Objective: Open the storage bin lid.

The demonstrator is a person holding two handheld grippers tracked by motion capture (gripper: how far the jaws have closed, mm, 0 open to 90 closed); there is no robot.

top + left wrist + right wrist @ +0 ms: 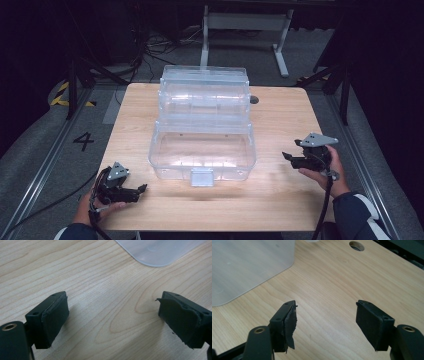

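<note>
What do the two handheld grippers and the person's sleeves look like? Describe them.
Both the left gripper and the right gripper are black, each topped by a grey three-cornered plate and trailing a black cable. Their jaws are blocky, with screw holes and black rubbery pads that are frayed at the edges. Brass-coloured bushings sit at the jaw bases. The sleeves are dark blue with white stripes.
</note>
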